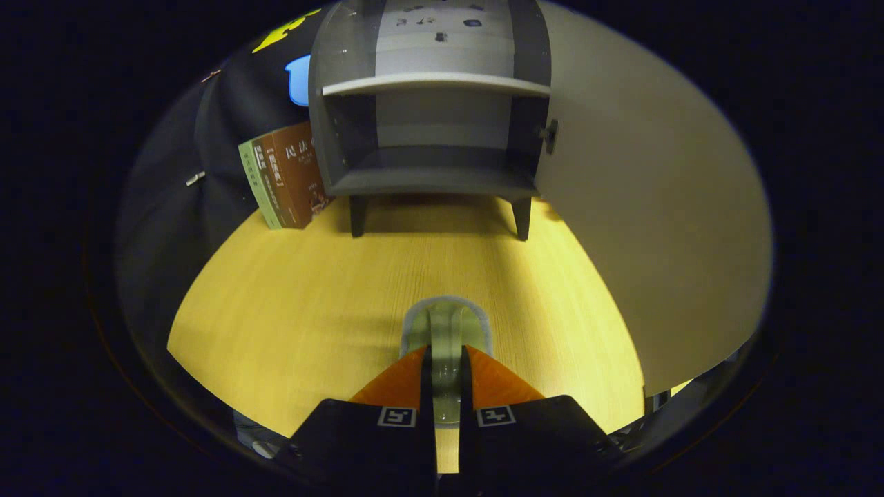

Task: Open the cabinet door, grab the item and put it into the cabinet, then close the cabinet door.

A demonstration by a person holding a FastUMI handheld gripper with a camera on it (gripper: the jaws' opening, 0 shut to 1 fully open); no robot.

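My gripper [446,362] is shut on the handle of a pale green cup [446,326], which sits between and just ahead of the fingers above the yellow wooden table [311,290]. Beyond it stands a small grey cabinet [431,131] on short dark legs. Its door [649,207] is swung wide open to the right. The lower compartment and the shelf [435,84] above it look bare inside.
Several books [283,176] lean upright against the cabinet's left side. The open door reaches forward along the right side of the table. A broad stretch of tabletop lies between the cup and the cabinet's legs.
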